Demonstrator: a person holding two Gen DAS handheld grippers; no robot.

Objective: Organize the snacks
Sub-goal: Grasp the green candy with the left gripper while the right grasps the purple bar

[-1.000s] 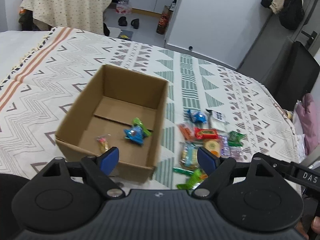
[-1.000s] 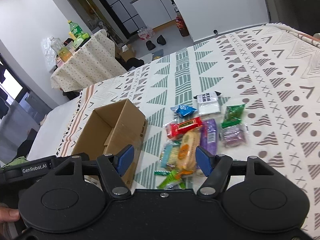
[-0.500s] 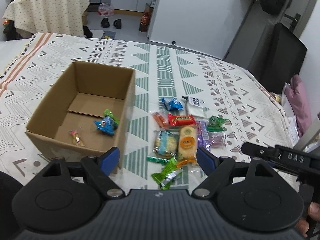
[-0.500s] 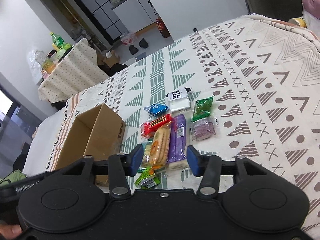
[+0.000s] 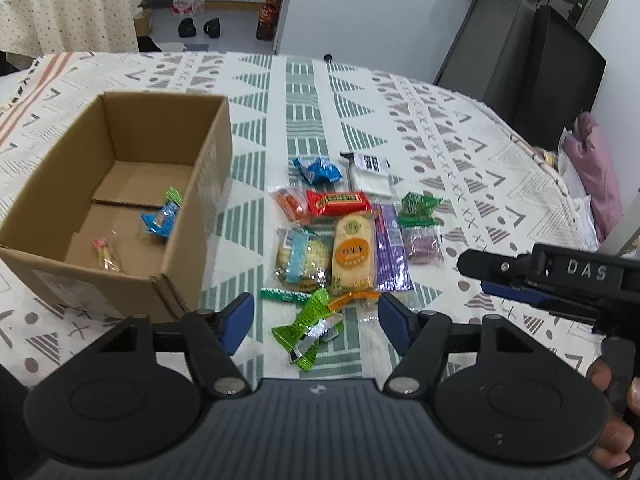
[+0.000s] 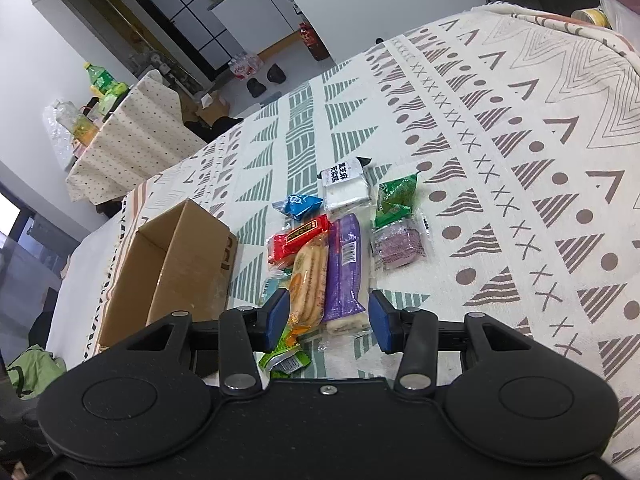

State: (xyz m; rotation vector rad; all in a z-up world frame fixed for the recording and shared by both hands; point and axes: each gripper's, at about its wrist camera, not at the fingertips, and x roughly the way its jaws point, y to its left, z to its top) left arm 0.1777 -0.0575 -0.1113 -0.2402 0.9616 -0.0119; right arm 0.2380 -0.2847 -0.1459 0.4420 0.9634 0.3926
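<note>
The right claw (image 6: 328,320) is hanging open and empty over the purple pack (image 6: 344,268) at its 12 o'clock. The pack is probably light and crinkly, so pinching its middle seems best. The left claw (image 5: 316,320) is open too, showing two snacks inside the box (image 5: 200,184) at 10 o'clock; the right view is not showing them.

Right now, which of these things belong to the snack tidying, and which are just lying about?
Job: cardboard box, red snack bar, purple packet, green candy, left gripper, right gripper.
Lying about: green bottle, shoes, pink bag.
</note>
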